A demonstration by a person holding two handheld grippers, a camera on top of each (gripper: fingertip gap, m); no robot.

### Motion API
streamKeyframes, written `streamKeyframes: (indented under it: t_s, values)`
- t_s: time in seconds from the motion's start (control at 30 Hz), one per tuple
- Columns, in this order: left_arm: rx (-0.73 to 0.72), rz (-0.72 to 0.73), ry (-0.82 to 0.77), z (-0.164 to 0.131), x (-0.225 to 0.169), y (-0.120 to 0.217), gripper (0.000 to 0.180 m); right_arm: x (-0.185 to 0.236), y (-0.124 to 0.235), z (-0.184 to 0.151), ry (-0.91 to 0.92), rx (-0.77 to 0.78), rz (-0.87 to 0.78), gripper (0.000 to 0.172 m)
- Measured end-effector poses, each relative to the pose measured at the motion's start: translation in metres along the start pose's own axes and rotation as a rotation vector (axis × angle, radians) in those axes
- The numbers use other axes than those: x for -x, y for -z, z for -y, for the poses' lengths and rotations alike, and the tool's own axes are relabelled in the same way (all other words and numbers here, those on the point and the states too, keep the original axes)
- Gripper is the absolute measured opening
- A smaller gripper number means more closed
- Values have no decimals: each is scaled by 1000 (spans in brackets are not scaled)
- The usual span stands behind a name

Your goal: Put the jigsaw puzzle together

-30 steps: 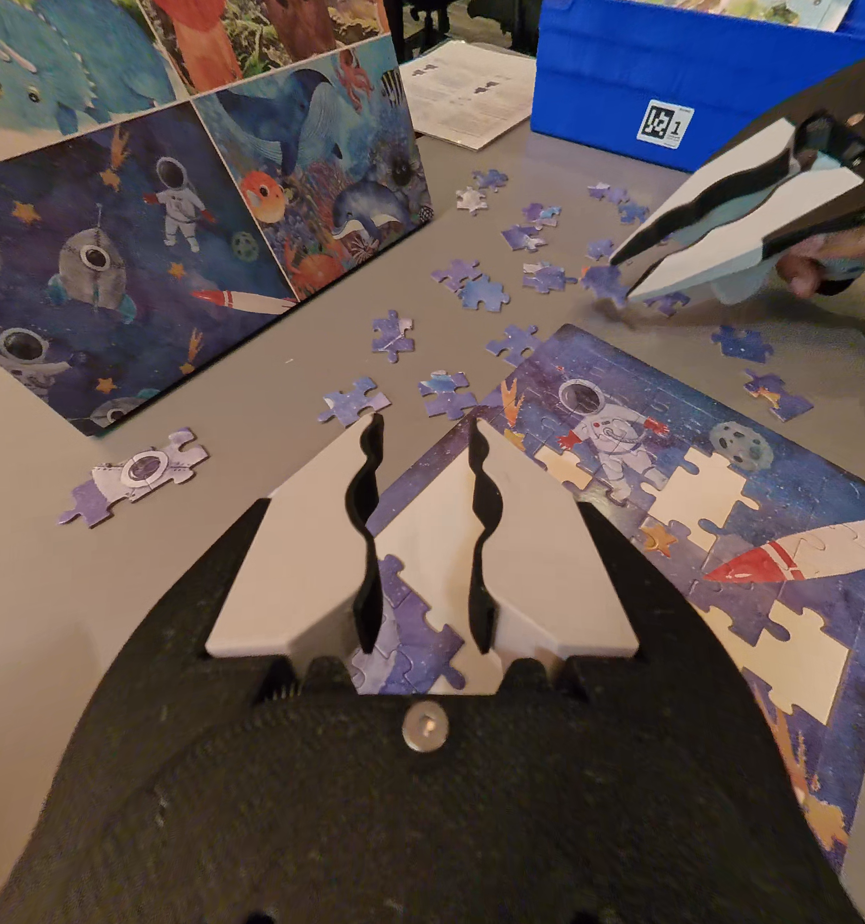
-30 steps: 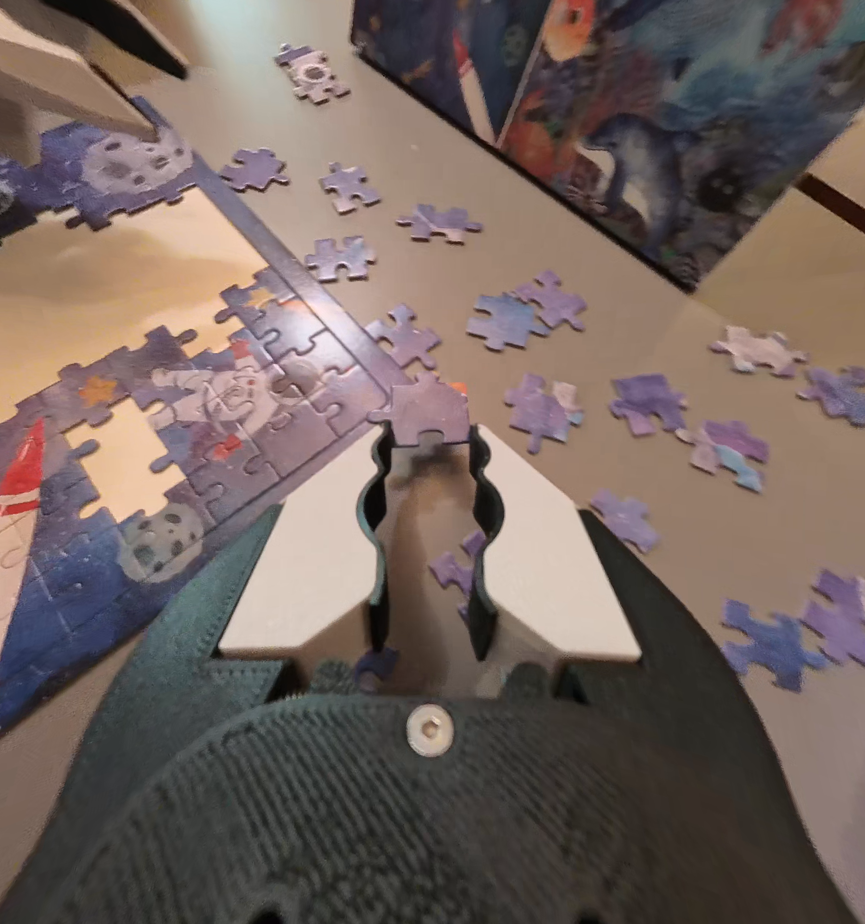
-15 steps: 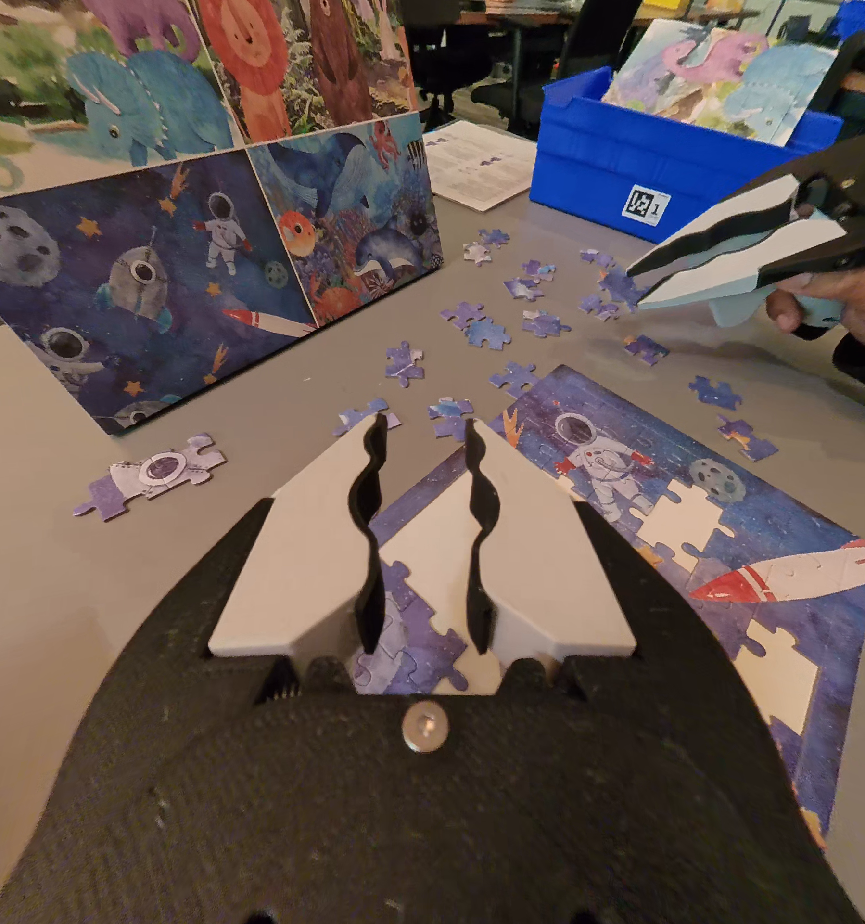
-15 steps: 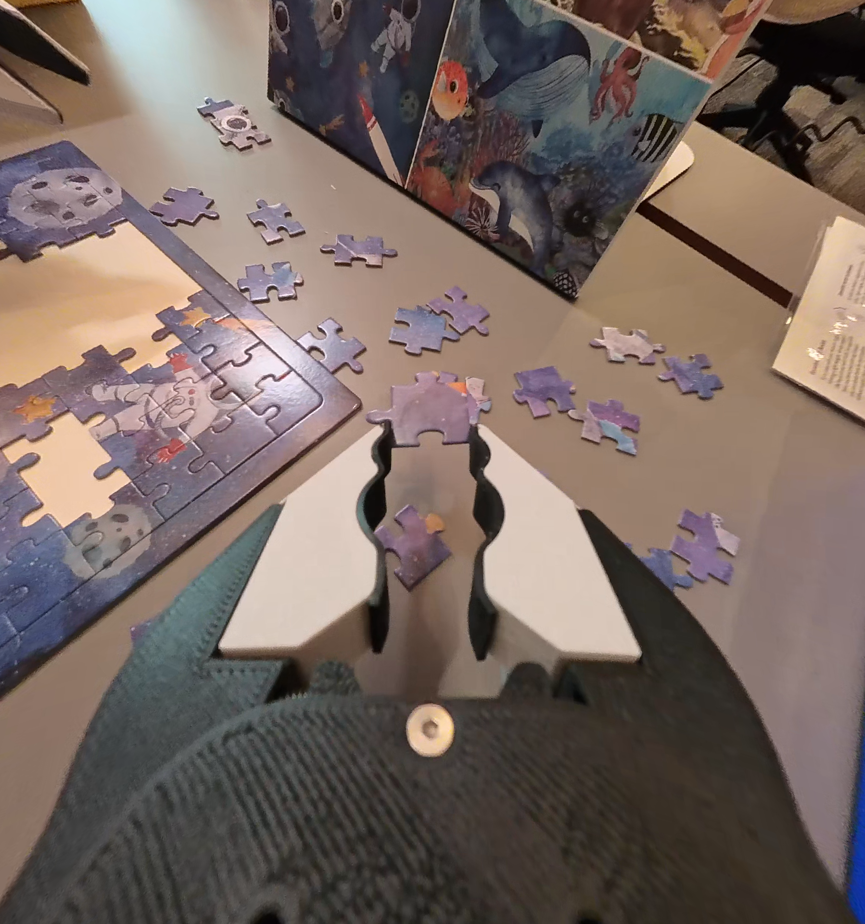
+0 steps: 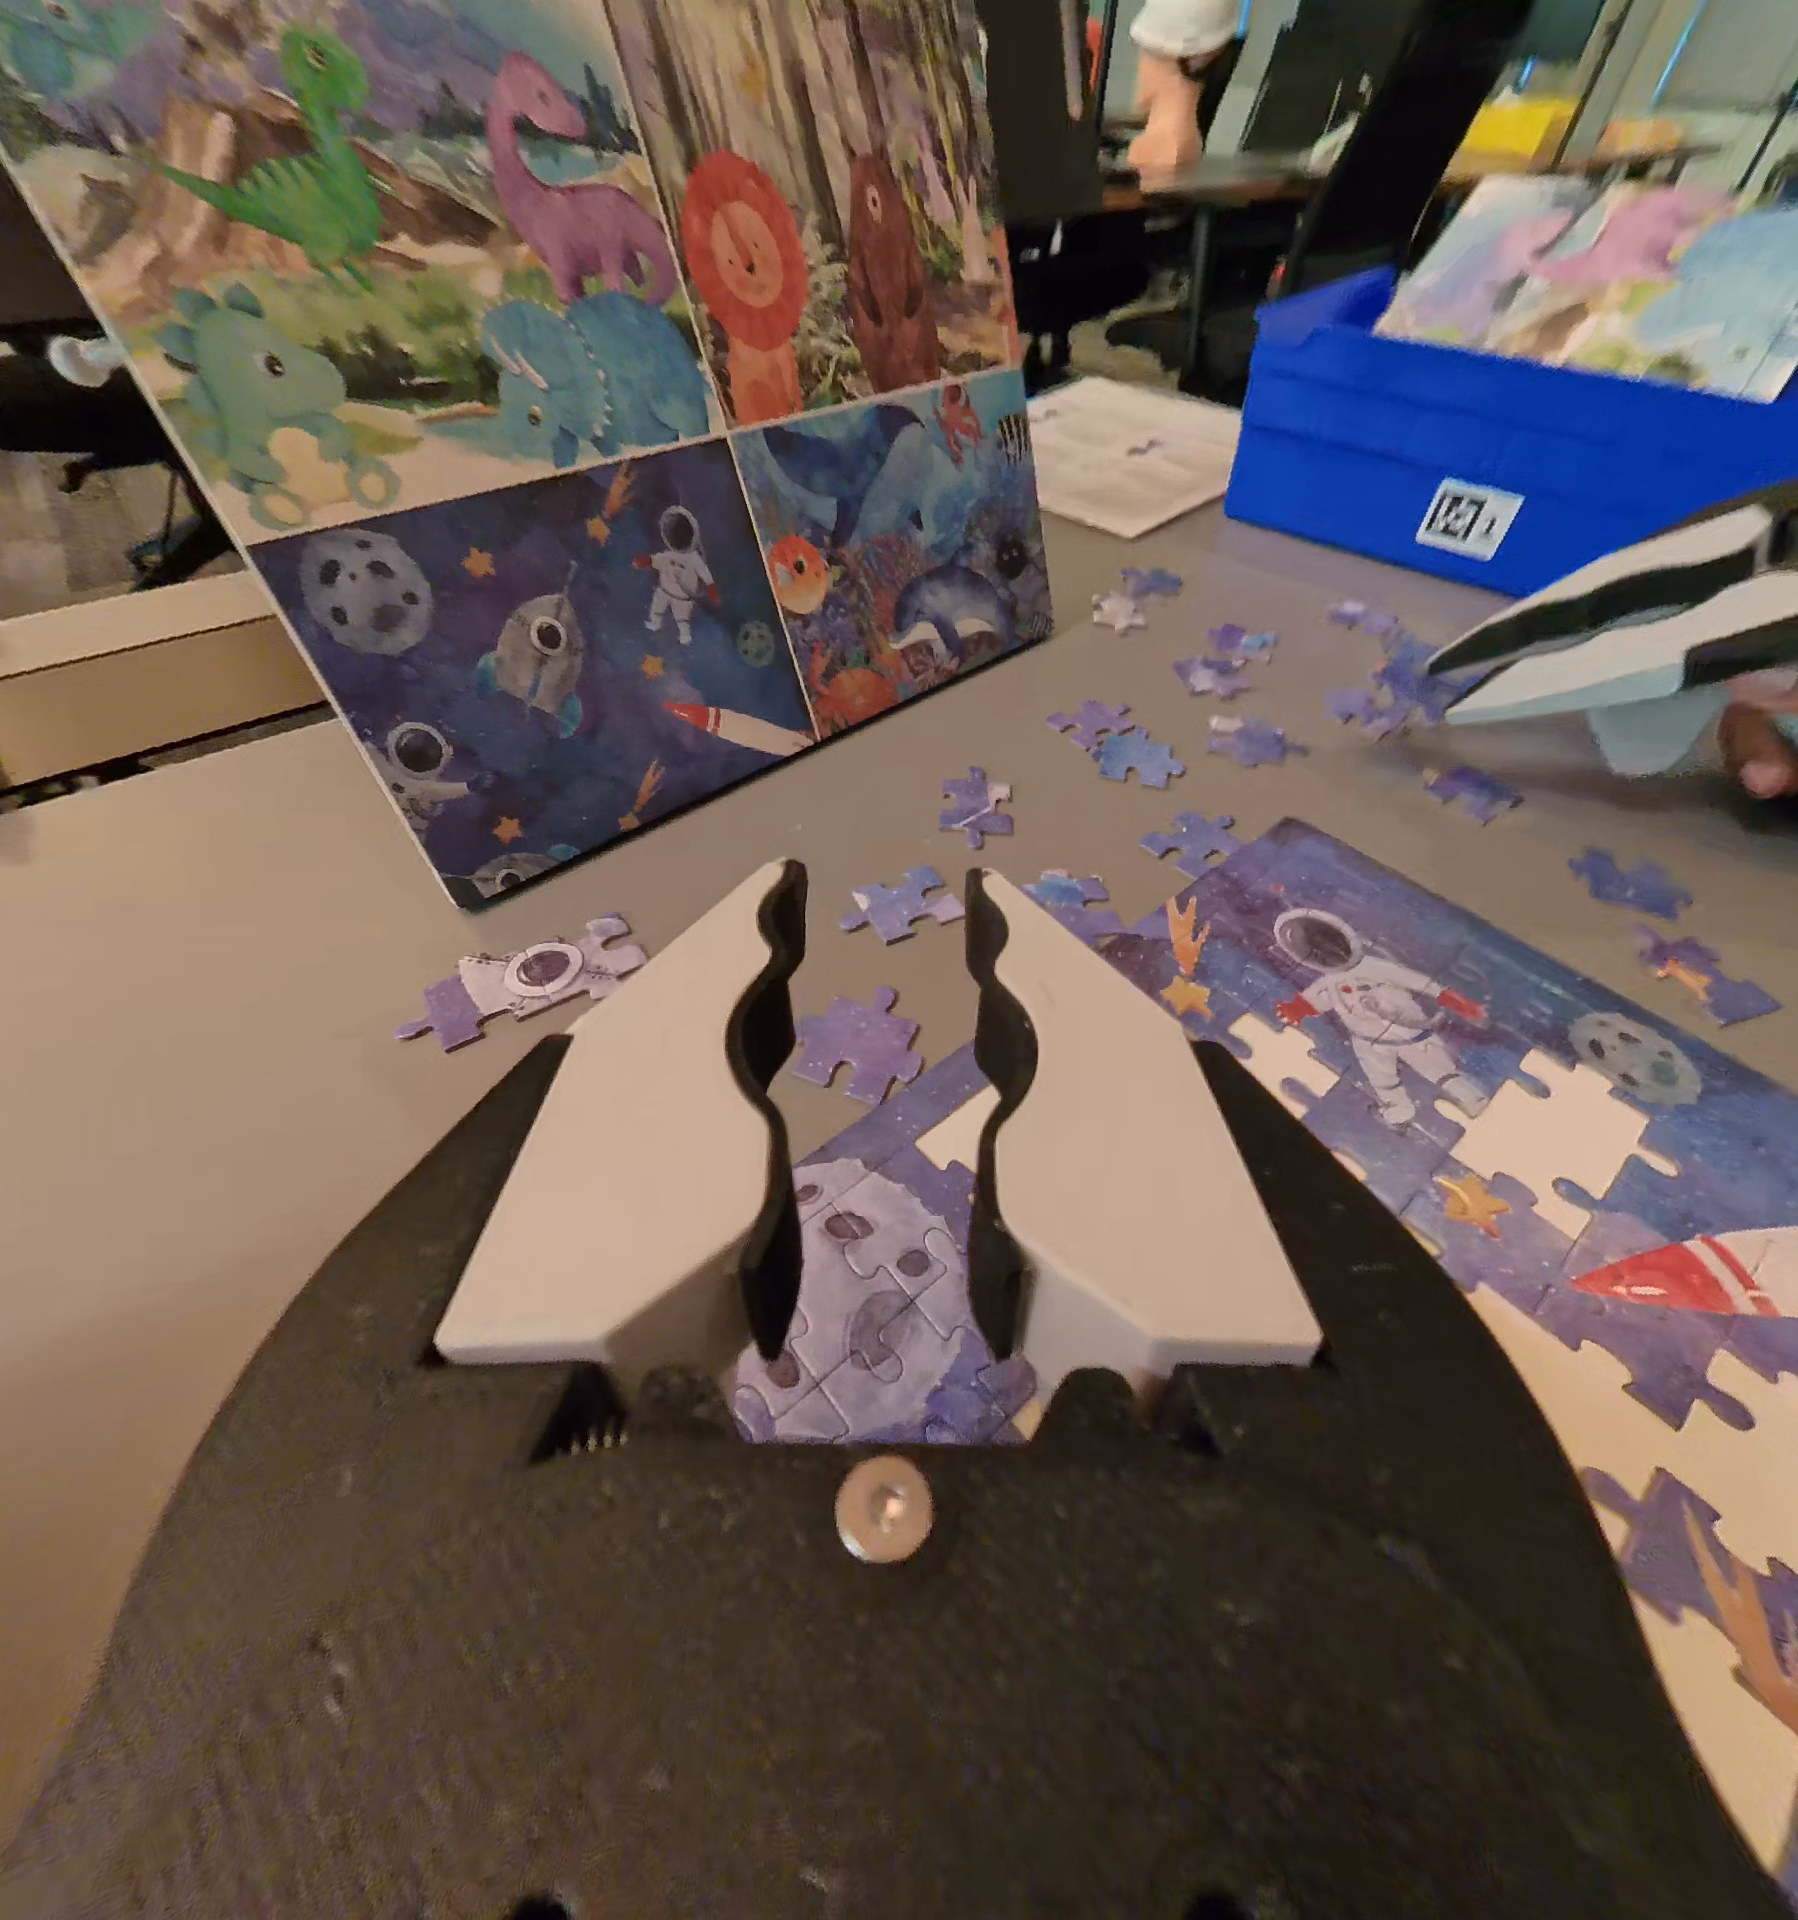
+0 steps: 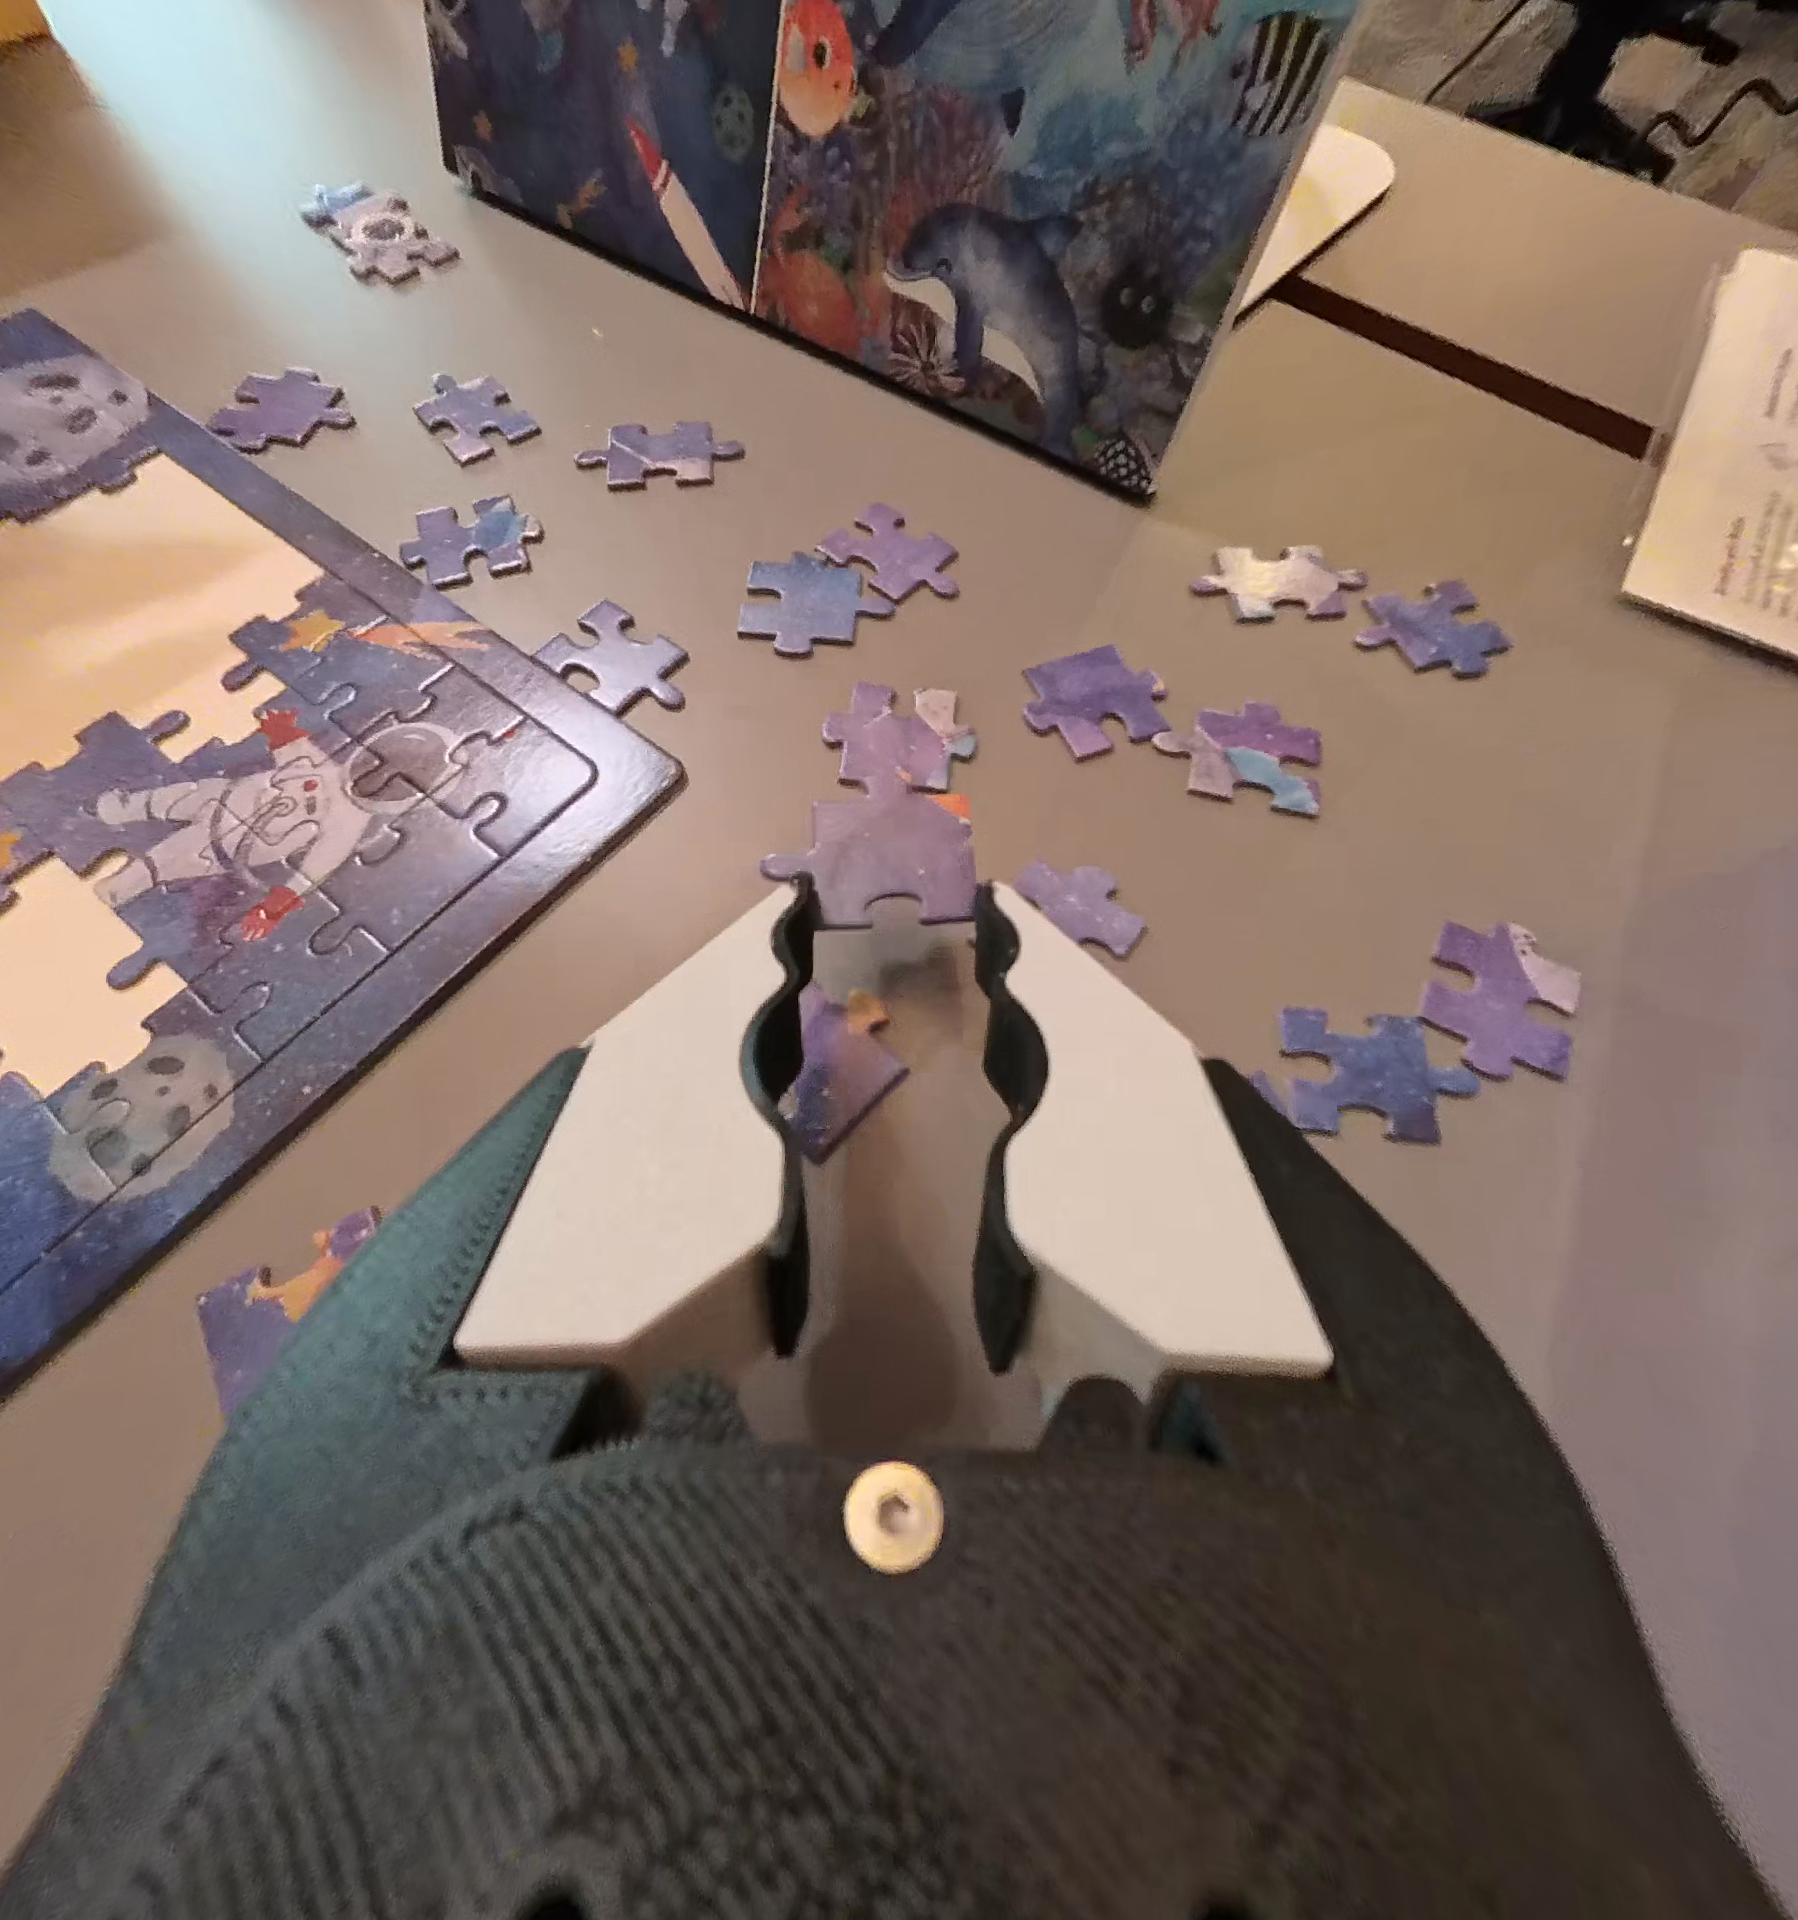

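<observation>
Clamped at the very tips of the right gripper (image 6: 887,896): a purple puzzle piece (image 6: 890,857), pinched by its two side edges between the dark pads, lying flat and poking forward, lifted clear of the grey table (image 6: 978,520). Straight below it, more loose pieces (image 6: 900,732), some touching one another, others scattered well apart. To its left, the corner of the half-built space puzzle (image 6: 521,790), with pale gaps open around the astronaut. Farther off, an upright picture box (image 6: 978,260) and a printed sheet (image 6: 1768,468) at the right edge.

Fingers of the left gripper (image 5: 884,873) apart, nothing between the pads; hovering over the near-left corner of the same puzzle, above its moon. Visible through the gap, flat on the table and untouched: a single loose purple piece (image 5: 859,1044). Just left of the fingers, a small joined cluster with a porthole (image 5: 526,977). Beyond, on the far right, the right gripper again, low over the scattered pieces, beside a blue bin (image 5: 1497,436).
</observation>
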State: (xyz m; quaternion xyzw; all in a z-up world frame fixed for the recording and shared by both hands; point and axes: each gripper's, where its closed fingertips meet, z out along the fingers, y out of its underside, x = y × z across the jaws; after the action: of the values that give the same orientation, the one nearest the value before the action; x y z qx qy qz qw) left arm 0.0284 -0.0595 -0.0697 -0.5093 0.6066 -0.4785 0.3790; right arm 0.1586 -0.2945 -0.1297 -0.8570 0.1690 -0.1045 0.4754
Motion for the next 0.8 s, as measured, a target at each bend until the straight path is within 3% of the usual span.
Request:
streamKeyframes:
  t_s: [0.2, 0.4, 0.63, 0.8]
  values:
    - [-79, -65, 102, 11, 2, 8, 30, -15, 14, 2, -54, -56, -45, 30]
    - [-97, -57, 100, 12, 4, 16, 30, -23, 37, 1, -112, -130, -90, 29]
    - [-116, -40, 99, 13, 9, 21, 30, -7, 72, -1, -118, -234, -101, 29]
    - [-145, -55, 116, 19, 11, 23, 31, 1, 79, -6, -74, -226, -123, 29]
